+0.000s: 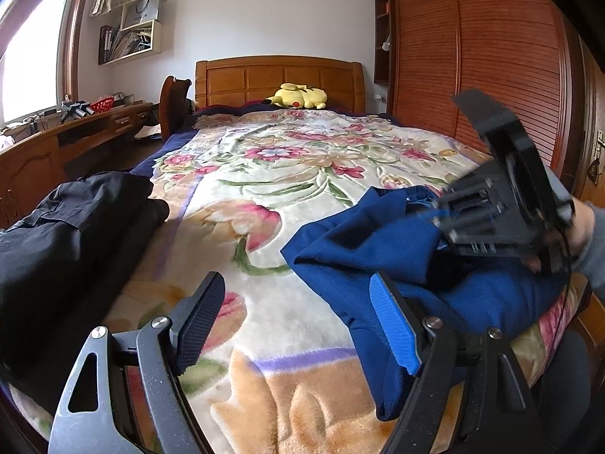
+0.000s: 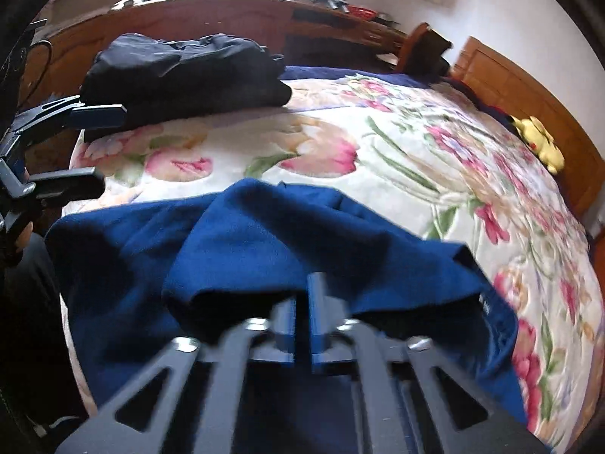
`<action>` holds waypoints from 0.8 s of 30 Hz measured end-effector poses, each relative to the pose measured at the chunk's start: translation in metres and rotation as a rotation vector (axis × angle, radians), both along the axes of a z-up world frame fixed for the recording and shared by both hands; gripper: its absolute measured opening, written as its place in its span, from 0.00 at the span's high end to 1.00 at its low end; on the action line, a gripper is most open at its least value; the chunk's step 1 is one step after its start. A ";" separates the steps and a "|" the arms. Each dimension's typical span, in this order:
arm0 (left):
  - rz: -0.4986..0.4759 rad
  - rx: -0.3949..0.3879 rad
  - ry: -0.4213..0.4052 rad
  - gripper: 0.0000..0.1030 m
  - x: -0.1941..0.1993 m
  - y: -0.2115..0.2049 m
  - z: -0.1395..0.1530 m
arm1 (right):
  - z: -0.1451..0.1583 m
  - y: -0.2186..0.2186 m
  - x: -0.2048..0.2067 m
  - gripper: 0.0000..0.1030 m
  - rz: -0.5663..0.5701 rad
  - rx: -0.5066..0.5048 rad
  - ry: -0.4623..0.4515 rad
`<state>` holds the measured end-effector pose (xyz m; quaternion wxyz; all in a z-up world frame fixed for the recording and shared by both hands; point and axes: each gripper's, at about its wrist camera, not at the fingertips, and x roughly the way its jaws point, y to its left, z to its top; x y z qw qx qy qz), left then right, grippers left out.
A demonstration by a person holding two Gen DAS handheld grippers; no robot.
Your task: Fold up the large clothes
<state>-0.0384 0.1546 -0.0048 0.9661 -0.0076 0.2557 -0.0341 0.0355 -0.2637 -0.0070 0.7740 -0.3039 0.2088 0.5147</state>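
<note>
Now my right gripper [image 2: 302, 317] is sitting at the bottom centre of the right wrist view, its blue fingers [image 2: 285, 325] drawn almost together and clenching a raised fold of the blue garment [image 2: 264, 234]. Fabric is draping over the finger tips, so the exact pinch point is hidden. Motion blur is softening this whole view.

My left gripper [image 1: 298, 325] is hanging released in the lower part of the left wrist view, jaws standing wide with only the floral blanket [image 1: 264, 174] showing between them. Its blue pad [image 1: 395, 325] is lying just beside the edge of the blue garment; I cannot tell if it is touching.

Blue garment is lying crumpled at the lower right of the left wrist view, on the near end of the bed. A hand [image 1: 578, 227] is gripping the right gripper at the right edge.

A black garment [image 1: 68, 234] is resting in a folded heap at the left. A yellow plush toy [image 1: 298, 96] is lying by the wooden headboard [image 1: 280, 75].
</note>
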 end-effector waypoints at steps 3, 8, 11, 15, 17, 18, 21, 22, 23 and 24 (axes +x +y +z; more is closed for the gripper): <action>-0.002 -0.004 0.002 0.23 0.001 0.000 0.000 | 0.022 0.008 0.016 0.98 -0.017 0.047 -0.038; -0.008 -0.007 0.011 0.23 0.004 -0.001 -0.001 | 0.047 0.048 0.054 0.98 -0.088 0.064 -0.095; -0.013 -0.001 0.017 0.23 0.006 -0.002 -0.003 | 0.049 0.081 0.076 0.98 -0.131 0.045 -0.120; -0.013 0.016 0.028 0.23 0.008 -0.002 -0.006 | 0.038 0.122 0.098 0.97 -0.174 0.007 -0.130; -0.011 0.020 0.033 0.23 0.009 -0.003 -0.007 | 0.027 0.133 0.102 0.74 -0.187 -0.031 -0.085; -0.010 0.021 0.034 0.23 0.009 -0.002 -0.007 | 0.021 0.136 0.105 0.65 -0.190 -0.057 -0.067; -0.013 0.018 0.026 0.23 0.007 -0.002 -0.006 | 0.008 0.132 0.108 0.44 -0.197 -0.103 -0.066; -0.015 0.017 0.022 0.23 0.006 -0.003 -0.005 | 0.007 0.126 0.109 0.43 -0.208 -0.112 -0.064; -0.017 0.016 0.018 0.23 0.006 -0.003 -0.004 | 0.006 0.120 0.111 0.43 -0.224 -0.119 -0.061; -0.019 0.014 0.015 0.23 0.005 -0.004 -0.003 | 0.008 0.112 0.113 0.43 -0.238 -0.120 -0.062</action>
